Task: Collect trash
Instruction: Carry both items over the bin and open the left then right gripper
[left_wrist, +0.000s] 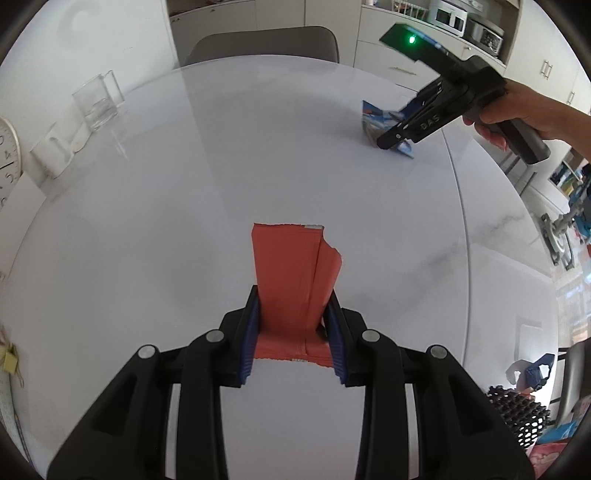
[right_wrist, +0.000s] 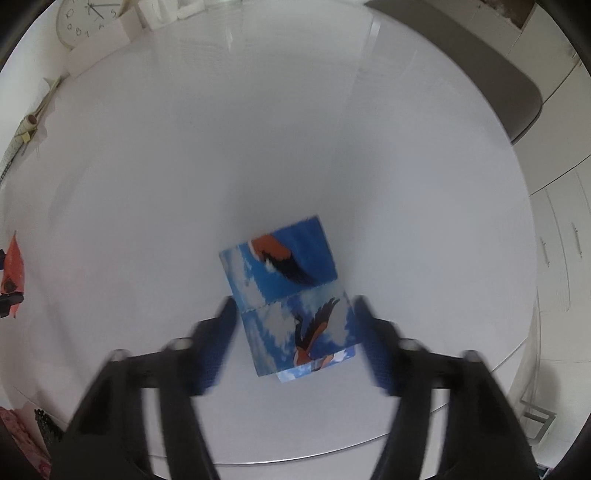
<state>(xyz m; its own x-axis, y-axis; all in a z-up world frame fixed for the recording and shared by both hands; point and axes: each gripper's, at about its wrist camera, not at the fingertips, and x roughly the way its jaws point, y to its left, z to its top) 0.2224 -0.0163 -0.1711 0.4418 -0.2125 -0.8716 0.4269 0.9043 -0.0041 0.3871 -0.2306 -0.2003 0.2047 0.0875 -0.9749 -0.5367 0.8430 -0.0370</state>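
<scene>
Folded blue paper carton with bird prints (right_wrist: 291, 299) flat on the white round table (right_wrist: 258, 129), near its edge on the person's right, with the table rim curving just past it. Right gripper (right_wrist: 295, 339) spread astride it, blue pads (right_wrist: 214, 354) on either side with a sliver of table showing on each flank; not yet pressing. Best to bring the tips fully down to the tabletop, keep the carton centred, and close across the narrow width over the lower panel, so the hinged upper panel trails rather than folds under. Worth a slow lift, since flat card can slip from the pads.

Torn orange-red foil wrapper (left_wrist: 295, 280) pinched upright in the left gripper (left_wrist: 293, 332), lower end between the blue pads, over the near part of the table. Best held steady and clear of the other hand.

Right wrist view smeared by motion, so pad-to-carton contact hard to judge. Carton's underside and a small flap at its near end partly hidden. In the left wrist view, carton (left_wrist: 373, 118) largely covered by the right gripper (left_wrist: 391, 142). No bin plainly visible; black mesh object (left_wrist: 517, 413) at the frame's lower right cut off.
</scene>
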